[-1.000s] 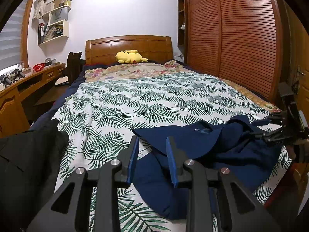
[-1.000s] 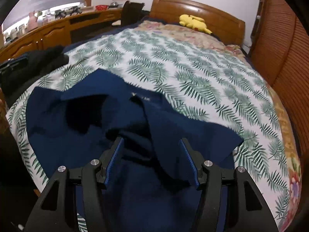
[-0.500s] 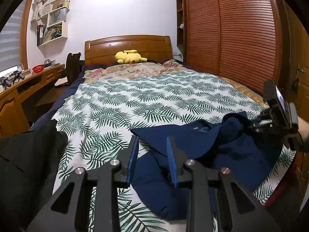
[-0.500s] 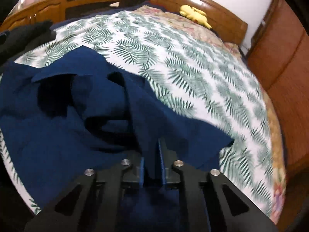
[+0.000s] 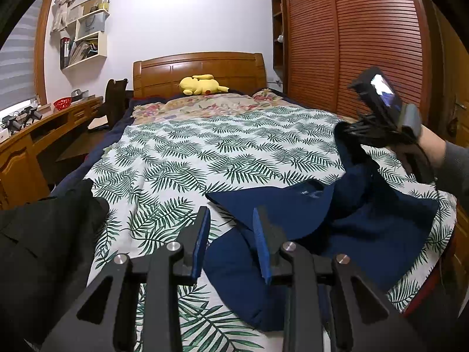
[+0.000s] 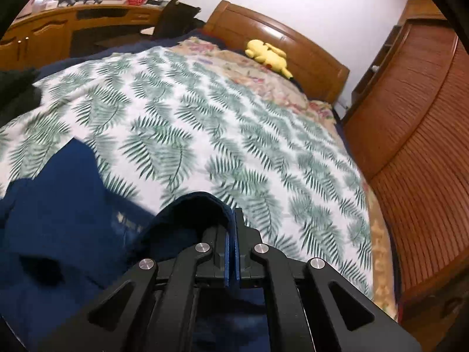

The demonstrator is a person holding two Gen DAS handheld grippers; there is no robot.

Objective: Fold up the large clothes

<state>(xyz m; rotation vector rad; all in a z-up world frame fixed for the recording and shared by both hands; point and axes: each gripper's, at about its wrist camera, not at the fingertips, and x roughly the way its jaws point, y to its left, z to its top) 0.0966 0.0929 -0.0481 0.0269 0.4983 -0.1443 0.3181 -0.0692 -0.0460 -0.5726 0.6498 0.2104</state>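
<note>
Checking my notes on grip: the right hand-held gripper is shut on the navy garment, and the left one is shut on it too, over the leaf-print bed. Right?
Not quite. The left hand-held gripper is open and holds nothing; the left wrist view shows its pads apart above the navy garment. The right hand-held gripper is indeed shut on it, over the leaf-print bed.

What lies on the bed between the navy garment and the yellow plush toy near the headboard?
In the left wrist view, only bedding: the palm-leaf cover runs from the navy garment toward the yellow plush toy, then a floral cover. Nothing else lies there.
</note>
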